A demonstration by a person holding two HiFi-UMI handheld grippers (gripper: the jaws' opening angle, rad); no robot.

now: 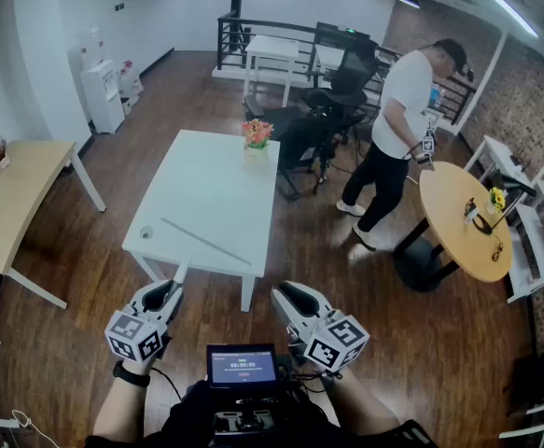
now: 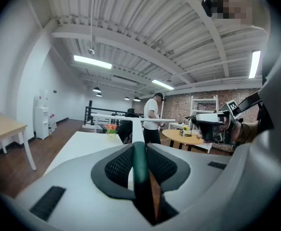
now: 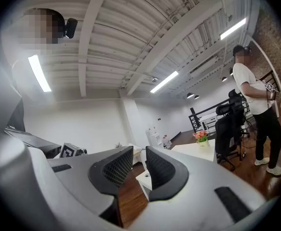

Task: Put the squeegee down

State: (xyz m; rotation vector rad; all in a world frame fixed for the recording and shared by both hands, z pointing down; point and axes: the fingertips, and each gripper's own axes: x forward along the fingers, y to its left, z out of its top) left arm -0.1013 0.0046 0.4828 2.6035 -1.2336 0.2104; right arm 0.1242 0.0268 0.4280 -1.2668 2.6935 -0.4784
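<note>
Two grippers in view, only one is busy. The squeegee [image 1: 206,241] is not down yet: the left gripper [image 1: 171,289] has its fingers [image 2: 117,165] clamped on the dark green handle, and a white stem runs forward from there to the long blade. In the head view the blade lies diagonally over the near part of the white tabletop [image 1: 206,171]. From that angle I can't tell whether it touches the surface or hangs just above it; probably just above. Left to do, as I judge it: lower it flat onto the tabletop, let go, pull the hand back. The left hand is low in front of the person, just short of the tabletop's near edge, with its gripper tipped slightly downward and pointing out over the table. The right gripper [image 1: 287,294] is empty, its fingers a narrow gap apart with nothing between them. It is held about level beside the left one, off the table's near corner, taking no part in the hold
</note>
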